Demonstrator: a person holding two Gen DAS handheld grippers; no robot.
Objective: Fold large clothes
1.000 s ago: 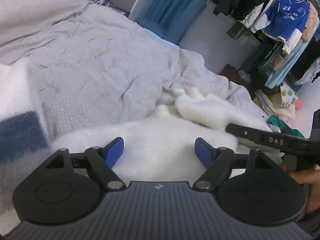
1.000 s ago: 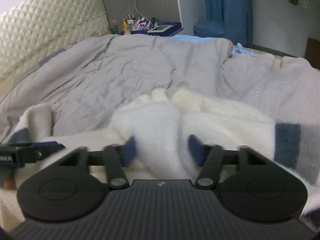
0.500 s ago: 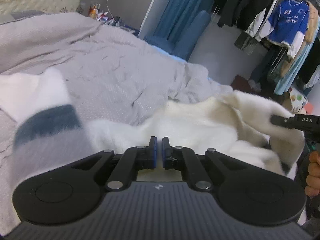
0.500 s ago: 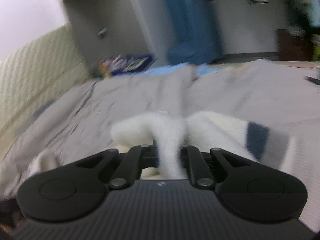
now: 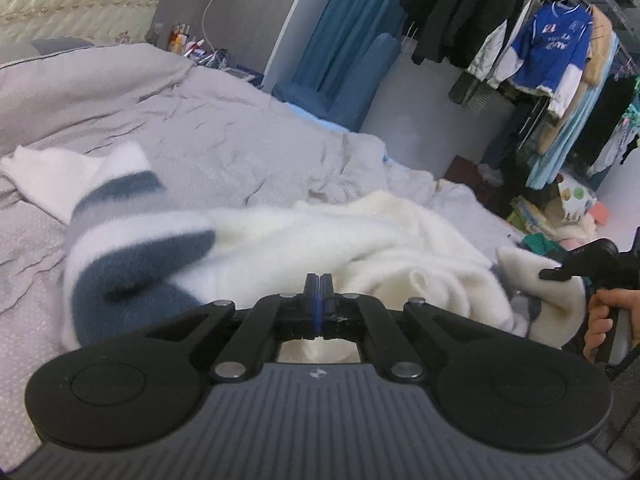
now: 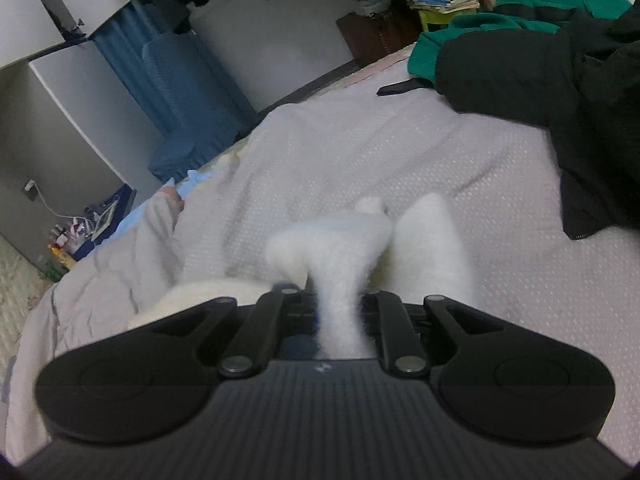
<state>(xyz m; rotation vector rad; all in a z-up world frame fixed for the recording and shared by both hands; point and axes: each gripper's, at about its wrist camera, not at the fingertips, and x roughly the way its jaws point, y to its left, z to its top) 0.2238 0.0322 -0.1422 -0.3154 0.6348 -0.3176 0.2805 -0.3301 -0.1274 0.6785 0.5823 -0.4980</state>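
A fluffy white sweater [image 5: 360, 236] with navy and grey stripes lies bunched on the grey bed cover [image 5: 180, 120]. My left gripper [image 5: 319, 286] is shut, its jaws pressed together at the sweater's near edge; whether fabric is pinched I cannot tell. A striped sleeve [image 5: 132, 248] is lifted and blurred at the left. My right gripper [image 6: 340, 304] is shut on a thick fold of the white sweater [image 6: 352, 248], which bulges up between the jaws. In the left wrist view the right gripper [image 5: 560, 272] shows at the right edge, holding white fabric.
A black garment [image 6: 560, 92] and a green one [image 6: 520, 12] lie on the bed cover [image 6: 400, 152] at the right. A clothes rack with a blue jersey [image 5: 548, 48] stands beyond the bed. A blue chair [image 5: 340, 76] and a cluttered nightstand [image 5: 188, 40] are at the back.
Both grippers closed from open. The right one swung right with a fold of sweater. The sweater lifted and bunched, and the striped sleeve rose at the left.
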